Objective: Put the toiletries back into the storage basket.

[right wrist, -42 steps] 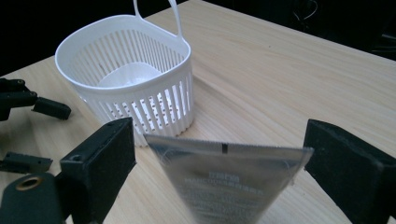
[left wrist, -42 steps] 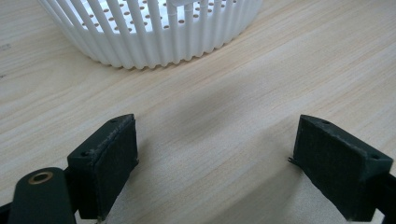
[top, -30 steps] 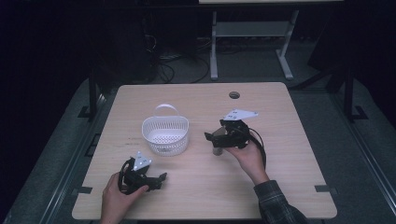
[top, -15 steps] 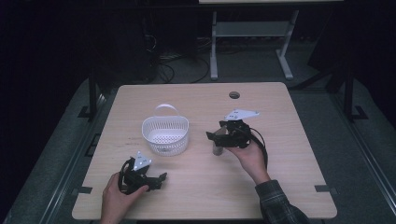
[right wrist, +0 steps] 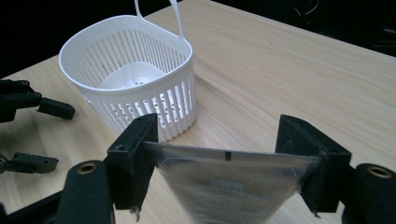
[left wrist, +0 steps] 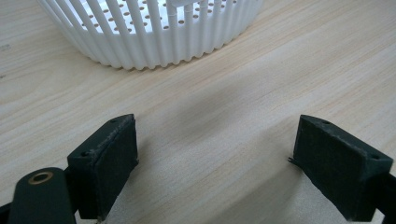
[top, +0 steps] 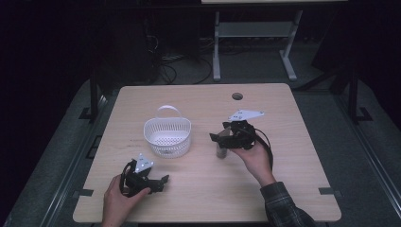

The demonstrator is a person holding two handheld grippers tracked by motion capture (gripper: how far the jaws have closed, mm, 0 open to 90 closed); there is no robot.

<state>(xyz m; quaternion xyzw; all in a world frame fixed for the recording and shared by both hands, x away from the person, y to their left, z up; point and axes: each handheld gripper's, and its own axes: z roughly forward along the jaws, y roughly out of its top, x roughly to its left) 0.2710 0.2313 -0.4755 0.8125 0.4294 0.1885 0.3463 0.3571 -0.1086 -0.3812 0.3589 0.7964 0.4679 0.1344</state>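
The right hand-held gripper (right wrist: pixel 224 158) has just been closing and now clamps the tube (right wrist: pixel 229 186) by its crimped end, ready for the basket (right wrist: pixel 128 88); the left hand-held gripper (left wrist: pixel 219 163) rests open, empty on the worktop (left wrist: pixel 243 93)

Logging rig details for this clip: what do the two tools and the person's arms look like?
Both tools are black. The left tool and right tool each carry a grey three-cornered plate on top, and a black cable loops from the right one. Their jaws end in blocky black pads with small screw holes; brass-coloured rings sit at the pivots. The right forearm wears a dark plaid sleeve.
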